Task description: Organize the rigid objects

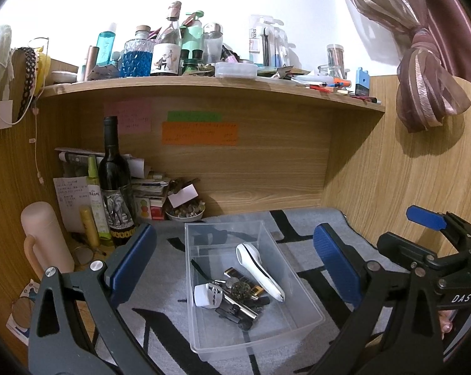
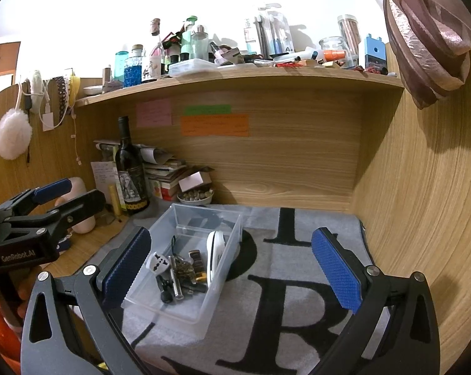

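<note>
A clear plastic bin [image 1: 310, 315] [image 2: 229, 250] stands on a grey mat with black letters [image 1: 301, 228] [image 2: 285, 300]. Inside lie a white handheld device [image 1: 258, 270] [image 2: 215, 251], a white plug adapter [image 1: 206, 295] [image 2: 157, 262], a metal cylinder [image 2: 175, 278] and several small dark items. My left gripper [image 1: 235, 268] is open and empty, hovering over the bin. My right gripper [image 2: 232, 278] is open and empty, with the bin at its left finger. Each gripper shows in the other's view: the right [image 1: 426, 237], the left [image 2: 52, 197].
A dark wine bottle [image 1: 115, 184] [image 2: 130, 168], a pink flask [image 1: 46, 240], papers and a bowl of small things [image 1: 185, 212] [image 2: 195, 197] crowd the back left corner. A shelf [image 1: 204, 84] above holds several bottles. Wooden walls close the back and right.
</note>
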Tool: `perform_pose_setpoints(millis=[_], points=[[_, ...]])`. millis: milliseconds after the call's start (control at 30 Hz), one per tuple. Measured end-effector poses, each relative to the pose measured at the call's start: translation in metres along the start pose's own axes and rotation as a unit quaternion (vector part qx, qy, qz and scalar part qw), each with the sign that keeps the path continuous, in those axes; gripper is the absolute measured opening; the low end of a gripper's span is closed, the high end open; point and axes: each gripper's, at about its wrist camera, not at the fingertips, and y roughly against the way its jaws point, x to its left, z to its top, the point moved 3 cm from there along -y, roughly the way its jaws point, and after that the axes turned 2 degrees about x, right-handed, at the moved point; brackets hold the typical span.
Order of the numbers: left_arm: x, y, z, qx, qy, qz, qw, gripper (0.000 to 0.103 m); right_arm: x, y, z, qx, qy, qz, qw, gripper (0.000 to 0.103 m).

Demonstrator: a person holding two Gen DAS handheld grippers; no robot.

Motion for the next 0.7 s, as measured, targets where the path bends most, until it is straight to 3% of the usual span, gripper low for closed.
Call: perform_pose_setpoints(millis=[700], points=[[-0.0020,-0.0040,-0.0018,0.010,0.001,-0.007,0.9999,0.102,-0.0004,-0.0002,0.0005,0.000,-0.004,-0.005,1.000,0.103]])
